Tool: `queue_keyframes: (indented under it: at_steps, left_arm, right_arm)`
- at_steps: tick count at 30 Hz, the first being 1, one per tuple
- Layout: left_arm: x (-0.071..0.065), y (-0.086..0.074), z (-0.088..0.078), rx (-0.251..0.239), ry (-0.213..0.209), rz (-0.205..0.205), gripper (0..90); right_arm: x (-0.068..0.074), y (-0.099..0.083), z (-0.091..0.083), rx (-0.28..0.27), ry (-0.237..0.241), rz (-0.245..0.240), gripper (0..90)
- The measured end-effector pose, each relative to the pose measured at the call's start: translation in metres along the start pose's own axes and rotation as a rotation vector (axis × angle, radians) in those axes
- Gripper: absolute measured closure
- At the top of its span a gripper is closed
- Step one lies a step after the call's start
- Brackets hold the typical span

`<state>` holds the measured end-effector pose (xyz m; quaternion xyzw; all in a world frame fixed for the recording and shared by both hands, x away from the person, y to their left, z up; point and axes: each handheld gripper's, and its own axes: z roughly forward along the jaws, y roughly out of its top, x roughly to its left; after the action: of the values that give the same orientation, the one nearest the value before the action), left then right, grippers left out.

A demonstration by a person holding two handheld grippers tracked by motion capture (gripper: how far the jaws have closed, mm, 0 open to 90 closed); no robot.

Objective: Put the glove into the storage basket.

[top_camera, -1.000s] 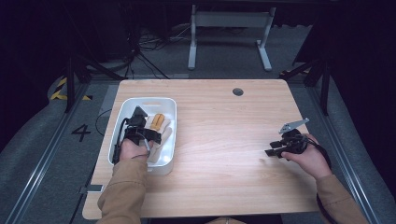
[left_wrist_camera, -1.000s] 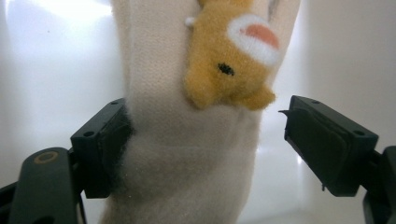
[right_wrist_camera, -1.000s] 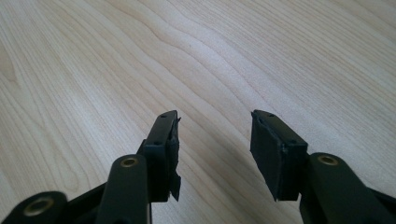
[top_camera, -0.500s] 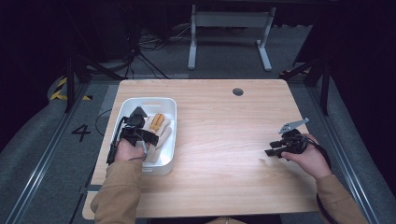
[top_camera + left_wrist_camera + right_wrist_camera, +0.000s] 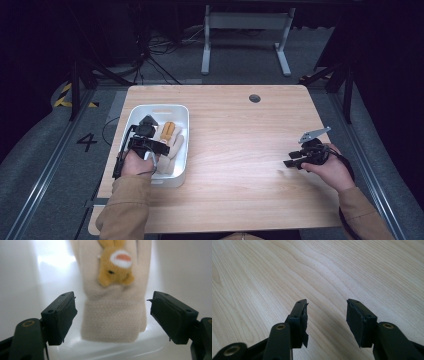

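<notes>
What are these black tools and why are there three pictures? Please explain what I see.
A person sits at a wooden table and holds a two-jaw gripper in each hand. One camera looks down from above; two more ride on the grippers and look along their jaws. The left gripper stands open over a white bin, its jaws either side of a cream glove with a small plush animal on it, not pressing it. The right gripper is open over bare wood and holds nothing.

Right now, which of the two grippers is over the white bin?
The left gripper: it hangs over the white bin, jaws open astride the cream glove. The right gripper is over bare table.
</notes>
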<state>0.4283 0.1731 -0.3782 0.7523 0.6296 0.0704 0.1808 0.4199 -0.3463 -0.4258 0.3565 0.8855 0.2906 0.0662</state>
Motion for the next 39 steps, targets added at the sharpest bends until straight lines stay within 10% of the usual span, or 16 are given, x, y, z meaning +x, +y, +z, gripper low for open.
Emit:
queue_keyframes:
  at_steps: [8, 15, 23, 28, 39]
  left_arm:
    - [-0.015, -0.013, -0.039, -0.199, -0.053, 0.076, 23.9]
    - [-0.045, -0.029, -0.061, -0.348, -0.208, 0.283, 30.6]
    - [-0.088, -0.042, -0.053, -0.386, -0.354, 0.467, 36.5]
    - [-0.113, -0.047, -0.032, -0.317, -0.411, 0.573, 38.6]
    - [-0.158, -0.064, 0.029, -0.273, -0.477, 0.694, 37.2]
  right_arm:
    - [0.002, 0.001, -0.001, -0.011, -0.008, -0.011, 51.4]
    - [0.003, 0.001, -0.001, -0.03, -0.014, -0.03, 50.8]
    - [0.004, 0.001, -0.003, -0.055, -0.014, -0.051, 50.1]
    - [0.003, 0.0, -0.002, -0.064, -0.012, -0.056, 49.6]
    - [0.003, -0.002, 0.003, -0.06, -0.005, -0.068, 49.0]
